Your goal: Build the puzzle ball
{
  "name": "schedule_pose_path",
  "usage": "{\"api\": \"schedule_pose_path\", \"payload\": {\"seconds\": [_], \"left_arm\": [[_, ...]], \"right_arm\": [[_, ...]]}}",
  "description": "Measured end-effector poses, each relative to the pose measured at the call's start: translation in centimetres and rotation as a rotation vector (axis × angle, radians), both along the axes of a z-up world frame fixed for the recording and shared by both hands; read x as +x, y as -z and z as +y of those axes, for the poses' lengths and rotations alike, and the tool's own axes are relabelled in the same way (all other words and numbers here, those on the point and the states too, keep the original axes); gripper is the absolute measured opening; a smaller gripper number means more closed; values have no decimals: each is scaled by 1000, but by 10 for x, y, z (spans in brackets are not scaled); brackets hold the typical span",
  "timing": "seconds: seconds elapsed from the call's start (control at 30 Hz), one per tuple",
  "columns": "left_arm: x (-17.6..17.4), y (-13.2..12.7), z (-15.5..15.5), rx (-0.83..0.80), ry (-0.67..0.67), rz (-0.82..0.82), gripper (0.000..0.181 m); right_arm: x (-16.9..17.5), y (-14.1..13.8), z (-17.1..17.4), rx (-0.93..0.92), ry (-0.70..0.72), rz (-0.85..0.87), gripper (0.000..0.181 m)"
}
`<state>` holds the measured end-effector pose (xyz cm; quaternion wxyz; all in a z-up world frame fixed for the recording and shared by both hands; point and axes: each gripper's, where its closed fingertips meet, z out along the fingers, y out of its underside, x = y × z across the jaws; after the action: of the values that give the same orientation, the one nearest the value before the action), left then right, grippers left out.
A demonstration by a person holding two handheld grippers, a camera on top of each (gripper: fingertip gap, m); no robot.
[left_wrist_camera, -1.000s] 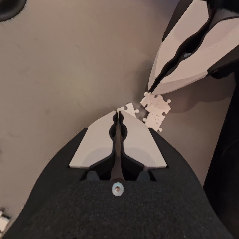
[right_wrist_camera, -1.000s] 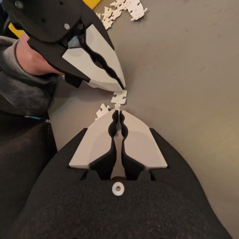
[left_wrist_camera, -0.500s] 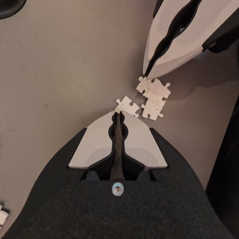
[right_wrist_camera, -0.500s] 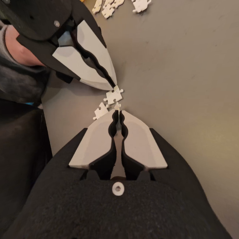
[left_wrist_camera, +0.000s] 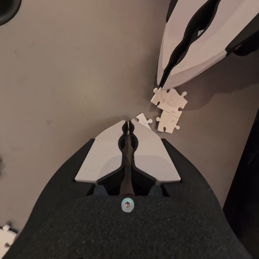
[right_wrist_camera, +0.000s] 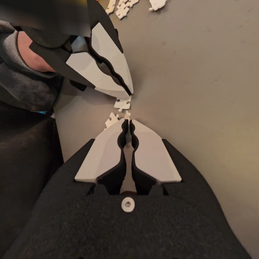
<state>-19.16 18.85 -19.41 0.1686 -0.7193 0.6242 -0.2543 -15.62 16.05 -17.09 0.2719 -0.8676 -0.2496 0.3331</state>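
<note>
Both claws are pinching: left gripper (left_wrist_camera: 128, 122) nips a single puzzle piece (left_wrist_camera: 144, 120), right gripper (right_wrist_camera: 129, 120) the joined cluster (left_wrist_camera: 169, 110) above the table (left_wrist_camera: 70, 84).

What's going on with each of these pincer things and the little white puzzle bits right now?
Left gripper: shut on a single piece.
Single piece: pinched at one edge, apart from the cluster.
Right gripper: shut on the joined cluster's corner.
Joined cluster: several pieces locked together, held above the table.
Loose pieces: scattered, unjoined, far side.
</note>
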Motion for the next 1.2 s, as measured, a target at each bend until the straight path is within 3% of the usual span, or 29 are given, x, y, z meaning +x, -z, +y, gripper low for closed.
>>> {"api": "schedule_pose_path", "payload": {"seconds": [0.47, 1.2], "left_arm": [[-7, 0, -3, -26, -49, -4, 1], [-7, -13, -13, -20, -52, -34, 2]], "right_arm": [[-20, 6, 4, -144, 132, 132, 2], [-12, 17, 11, -132, 138, 42, 3]]}}
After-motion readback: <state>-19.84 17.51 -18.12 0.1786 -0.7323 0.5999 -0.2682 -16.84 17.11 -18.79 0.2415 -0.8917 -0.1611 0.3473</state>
